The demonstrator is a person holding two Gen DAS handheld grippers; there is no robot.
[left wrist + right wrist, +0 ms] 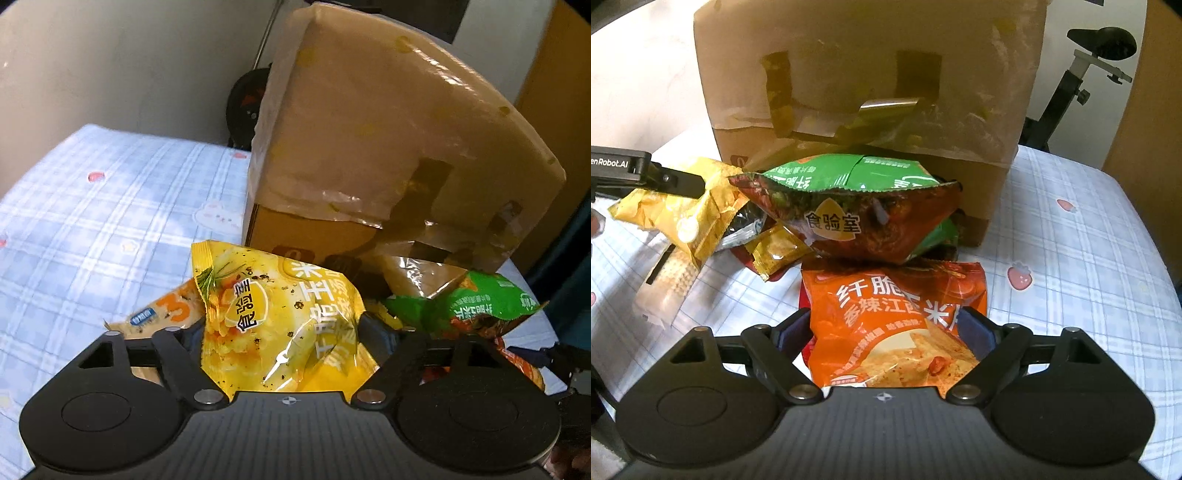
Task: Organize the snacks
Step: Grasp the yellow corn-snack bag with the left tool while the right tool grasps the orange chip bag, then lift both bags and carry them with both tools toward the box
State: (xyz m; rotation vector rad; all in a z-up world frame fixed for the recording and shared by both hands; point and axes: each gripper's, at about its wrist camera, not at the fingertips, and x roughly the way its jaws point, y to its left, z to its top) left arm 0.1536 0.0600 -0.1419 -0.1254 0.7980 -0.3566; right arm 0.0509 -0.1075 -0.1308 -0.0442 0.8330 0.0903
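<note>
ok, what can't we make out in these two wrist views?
- Left wrist: the left tool's fingertips are hidden behind the yellow bag, so contact is unclear.
- Left wrist: the orange bag is mostly covered by the green bag.
- Right wrist: the orange bag's lower end is cut off by the right tool's body.
- Both views: the cardboard box's opening is not visible.

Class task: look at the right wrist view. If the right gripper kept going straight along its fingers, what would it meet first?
Most likely the orange snack bag, already lying between the right gripper's open jaws. Beyond it sit the green-and-brown bag and the cardboard box.
</note>
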